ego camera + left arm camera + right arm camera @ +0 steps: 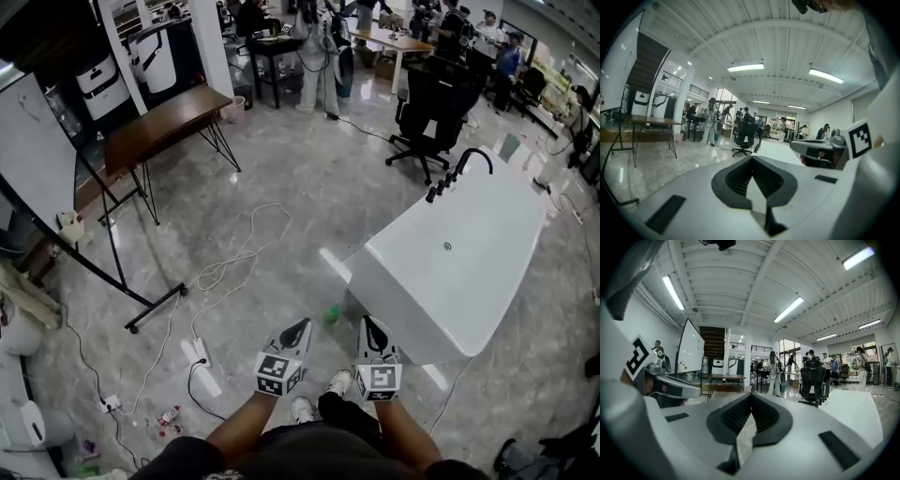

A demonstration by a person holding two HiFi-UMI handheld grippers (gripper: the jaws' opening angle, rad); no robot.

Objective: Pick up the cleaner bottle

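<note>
A small green bottle (331,314) stands on the grey floor at the near corner of a white bathtub (487,281). In the head view it shows between and just beyond the tips of my two grippers, well below them. My left gripper (302,322) and right gripper (367,321) are held side by side in front of my body, pointing almost level. The left gripper (752,157) has its dark pads meeting at the tip, with nothing between them. The right gripper (751,393) looks the same. The bottle is in neither gripper view.
The bathtub carries a black faucet (459,169) at its far end. A black office chair (429,103) stands beyond it. To the left are a wooden table (164,122), a whiteboard on a wheeled stand (33,150), and loose cables with a power strip (201,353). People stand at the back.
</note>
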